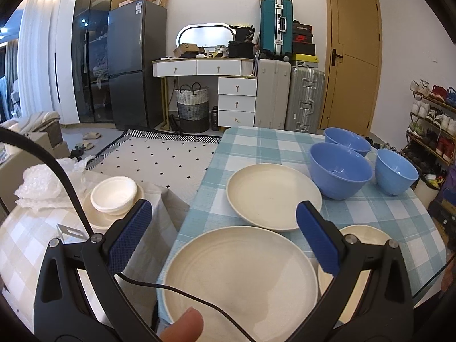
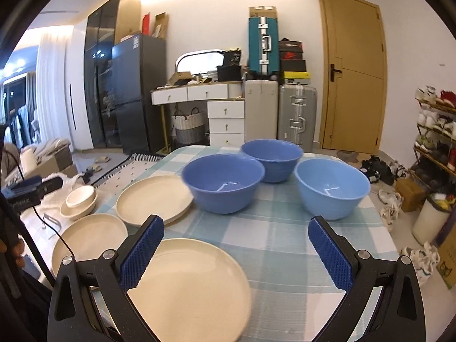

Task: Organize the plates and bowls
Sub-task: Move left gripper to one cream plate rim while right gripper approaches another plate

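Three cream plates lie on the blue-checked table (image 2: 273, 245). In the left wrist view they are a near one (image 1: 239, 279), a farther one (image 1: 270, 196) and a third at the right (image 1: 367, 239). My left gripper (image 1: 223, 205) hovers open above the near plate, holding nothing. Three blue bowls (image 1: 339, 171) (image 1: 346, 139) (image 1: 396, 171) stand apart at the back right. My right gripper (image 2: 236, 221) is open and empty over the table. A cream plate (image 2: 193, 285) lies under its left finger, and the blue bowls (image 2: 223, 185) (image 2: 272, 156) (image 2: 332, 188) stand just ahead.
A lower side table (image 1: 28, 242) with a beige checked cloth stands to the left and carries stacked white bowls (image 1: 114, 193) on a cream plate, beside crumpled plastic wrap (image 1: 37, 185). A black cable (image 1: 171, 287) crosses the near plate. A shoe rack (image 2: 436, 131) lines the right wall.
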Action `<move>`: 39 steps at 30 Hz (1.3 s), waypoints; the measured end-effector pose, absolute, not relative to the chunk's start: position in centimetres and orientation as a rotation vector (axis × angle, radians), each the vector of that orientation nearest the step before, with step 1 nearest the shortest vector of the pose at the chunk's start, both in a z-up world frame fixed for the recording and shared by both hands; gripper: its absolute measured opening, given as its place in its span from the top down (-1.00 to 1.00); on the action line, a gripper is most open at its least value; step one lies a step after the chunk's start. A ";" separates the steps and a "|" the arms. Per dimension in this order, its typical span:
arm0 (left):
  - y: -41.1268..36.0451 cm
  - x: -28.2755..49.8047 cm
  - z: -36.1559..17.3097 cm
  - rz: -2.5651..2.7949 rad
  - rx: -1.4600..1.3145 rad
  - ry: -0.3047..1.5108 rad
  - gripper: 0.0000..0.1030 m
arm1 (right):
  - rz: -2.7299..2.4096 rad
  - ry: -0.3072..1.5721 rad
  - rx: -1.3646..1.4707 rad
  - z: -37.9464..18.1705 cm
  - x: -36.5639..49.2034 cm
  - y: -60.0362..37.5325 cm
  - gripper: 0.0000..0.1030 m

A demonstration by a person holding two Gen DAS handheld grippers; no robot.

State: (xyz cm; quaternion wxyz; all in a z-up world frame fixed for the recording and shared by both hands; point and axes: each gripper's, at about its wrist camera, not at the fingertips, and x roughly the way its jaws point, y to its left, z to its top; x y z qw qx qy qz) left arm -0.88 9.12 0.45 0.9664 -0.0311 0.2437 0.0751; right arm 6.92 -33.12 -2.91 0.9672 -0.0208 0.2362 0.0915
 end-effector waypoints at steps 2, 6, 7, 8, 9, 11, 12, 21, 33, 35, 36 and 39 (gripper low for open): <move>9.2 -0.9 0.6 0.169 -0.038 0.497 -0.96 | 0.210 0.484 -0.052 -3.0 7.1 -32.1 -1.00; 9.3 -1.0 0.9 0.157 -0.010 0.509 -0.96 | 0.254 0.491 -0.054 -2.9 7.7 -30.2 -1.00; 9.2 -1.1 0.9 0.154 -0.010 0.509 -0.96 | 0.261 0.499 -0.056 -3.0 7.9 -29.7 -1.00; 9.4 -1.1 1.1 0.140 -0.026 0.519 -0.96 | 0.271 0.505 -0.053 -3.1 8.1 -29.1 -1.00; 9.5 -1.1 1.1 0.133 -0.038 0.527 -0.96 | 0.278 0.508 -0.051 -3.2 8.2 -28.8 -1.00; 9.9 -1.3 1.2 0.136 -0.061 0.526 -0.96 | 0.284 0.513 -0.060 -3.3 8.5 -28.0 -1.00; 10.3 -1.4 1.4 0.137 -0.081 0.528 -0.96 | 0.286 0.506 -0.069 -3.2 8.4 -27.6 -1.00; 12.2 -2.4 2.1 0.167 -0.158 0.479 -0.96 | 0.274 0.484 -0.124 -3.0 7.8 -26.3 -1.00; 11.4 -2.2 2.2 0.158 -0.111 0.481 -0.96 | 0.256 0.556 -0.120 -2.6 9.3 -25.6 -1.00; 11.3 -2.0 2.6 0.158 -0.100 0.479 -0.96 | 0.255 0.550 -0.118 -2.3 9.3 -25.4 -1.00; 11.3 -1.9 2.8 0.159 -0.092 0.478 -0.96 | 0.257 0.549 -0.117 -2.1 9.4 -25.2 -1.00; 11.1 -1.9 3.5 0.155 -0.088 0.466 -0.96 | 0.272 0.551 -0.093 -1.7 9.8 -24.9 -1.00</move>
